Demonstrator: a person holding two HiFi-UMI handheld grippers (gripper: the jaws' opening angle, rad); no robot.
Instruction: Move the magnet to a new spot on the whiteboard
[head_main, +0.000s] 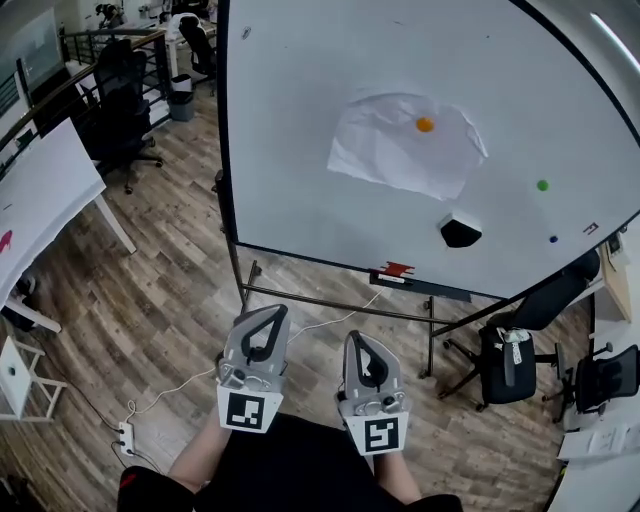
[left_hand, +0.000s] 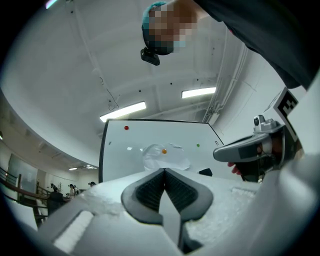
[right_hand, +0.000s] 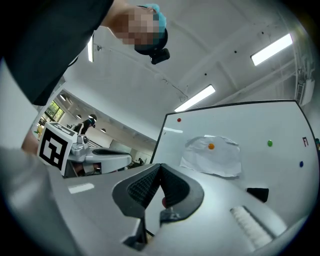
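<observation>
Head view: left tongs (head_main: 270, 312) and right tongs (head_main: 356, 338) both pressed together, low, well apart from the whiteboard (head_main: 290, 150); orange magnet (head_main: 425, 125) pins paper (head_main: 395, 155), up and right, nearer right tongs | Left gripper view: orange magnet (left_hand: 164, 151) straight ahead | Right gripper view: orange magnet (right_hand: 211, 146) ahead, slightly right

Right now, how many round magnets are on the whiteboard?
4: orange magnet pinning the paper sheet, green magnet to its right, blue magnet below that, red magnet upper left. Others may be out of view.
</observation>
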